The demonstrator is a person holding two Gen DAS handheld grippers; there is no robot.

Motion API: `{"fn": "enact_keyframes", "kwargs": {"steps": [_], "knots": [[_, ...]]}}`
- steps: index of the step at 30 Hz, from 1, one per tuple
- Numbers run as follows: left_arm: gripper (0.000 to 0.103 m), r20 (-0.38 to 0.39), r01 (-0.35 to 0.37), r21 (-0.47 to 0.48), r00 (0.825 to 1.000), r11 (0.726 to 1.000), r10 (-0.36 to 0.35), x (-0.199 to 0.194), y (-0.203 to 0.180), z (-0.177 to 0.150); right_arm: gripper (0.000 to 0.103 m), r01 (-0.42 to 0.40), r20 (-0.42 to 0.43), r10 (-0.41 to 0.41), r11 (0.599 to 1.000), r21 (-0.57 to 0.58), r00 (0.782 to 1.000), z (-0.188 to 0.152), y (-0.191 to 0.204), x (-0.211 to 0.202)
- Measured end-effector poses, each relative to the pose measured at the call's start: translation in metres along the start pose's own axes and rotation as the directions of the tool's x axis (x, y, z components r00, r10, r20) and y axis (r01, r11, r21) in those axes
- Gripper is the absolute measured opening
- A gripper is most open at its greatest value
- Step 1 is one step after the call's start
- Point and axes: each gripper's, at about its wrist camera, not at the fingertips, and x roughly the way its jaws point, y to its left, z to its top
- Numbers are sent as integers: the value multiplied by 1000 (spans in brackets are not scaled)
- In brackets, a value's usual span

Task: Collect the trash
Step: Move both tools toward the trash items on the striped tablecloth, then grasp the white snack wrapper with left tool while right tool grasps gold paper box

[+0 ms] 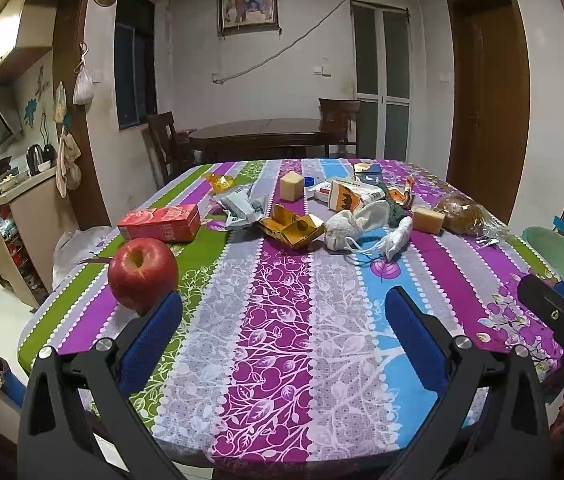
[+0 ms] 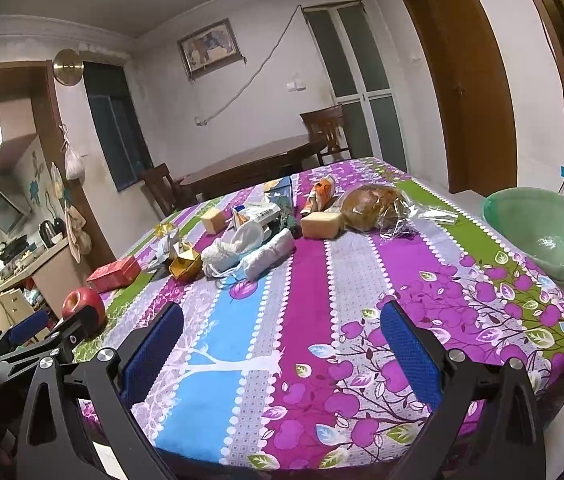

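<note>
I've got both tools w/ tongs spread, nothing held: left gripper [image 1: 282, 320] and right gripper [image 2: 282, 328] hover over the table's near edge. Trash pile [image 1: 322, 216], i.e. wrappers, crumpled mask, cartons, sits mid-table toward the far edge. Green bin [image 2: 542, 236] is off the right edge. Looks like the approach step; next I'd reach fwd, pinch the mask.

Ahead of both wide-open tongs, the near tablecloth [image 1: 282, 320] lies bare up to the litter heap [image 1: 346, 216] across the middle. A red apple [image 1: 143, 272] sits just beyond the left gripper's [image 1: 282, 320] left finger. Right of the right gripper [image 2: 282, 332], a green basin [image 2: 546, 236] stands at the table edge.
</note>
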Motion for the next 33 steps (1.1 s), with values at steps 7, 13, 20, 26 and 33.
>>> {"fn": "enact_keyframes", "kwargs": {"steps": [7,13,20,26,33], "knots": [[98,-3,-41,-31,999,999,41,2,10,1,99,20,-14,-21,1000,-17,1000,0,2,6],[98,-43,-90,2,995,996,90,17,28,12,99,23,6,-23,999,-46,1000,13,7,16],[92,-113,-7,-35,994,999,3,38,55,33,98,42,19,-41,996,-81,999,62,14,50],[92,-77,-1,-97,997,995,-6,34,80,49,96,6,-25,-9,994,-109,1000,88,27,82],[93,-30,-55,-168,998,984,51,25,135,62,96,-199,-190,131,894,-402,973,92,115,142]]}}
